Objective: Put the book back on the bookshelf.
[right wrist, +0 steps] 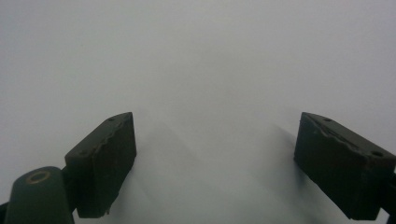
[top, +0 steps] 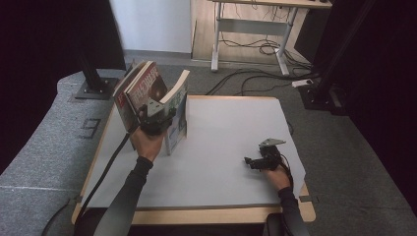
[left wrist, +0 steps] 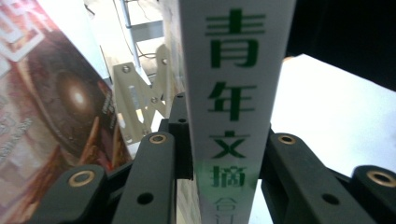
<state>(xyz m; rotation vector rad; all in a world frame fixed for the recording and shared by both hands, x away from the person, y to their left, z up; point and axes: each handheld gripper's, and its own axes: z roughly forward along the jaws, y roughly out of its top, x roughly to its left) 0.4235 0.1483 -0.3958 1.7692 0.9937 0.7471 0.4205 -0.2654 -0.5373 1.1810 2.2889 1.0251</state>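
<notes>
The white-spined book [left wrist: 233, 107] stands upright on the tabletop [top: 221, 147], clamped in the left gripper [top: 156, 118] beside a leaning red-covered book [top: 142, 88], while the right gripper [top: 253, 161] rests wide open, holding nothing.

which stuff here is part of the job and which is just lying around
In the job: white book between the left gripper jaws; red-cover book leaning beside it; metal bookend.
Lying about: desk, floor cables. Right gripper rests open on the table.

Two books [top: 169, 110] stand at the counter's [top: 226, 147] far left corner; the right hand-held gripper [top: 250, 161] rests near its right edge.
</notes>
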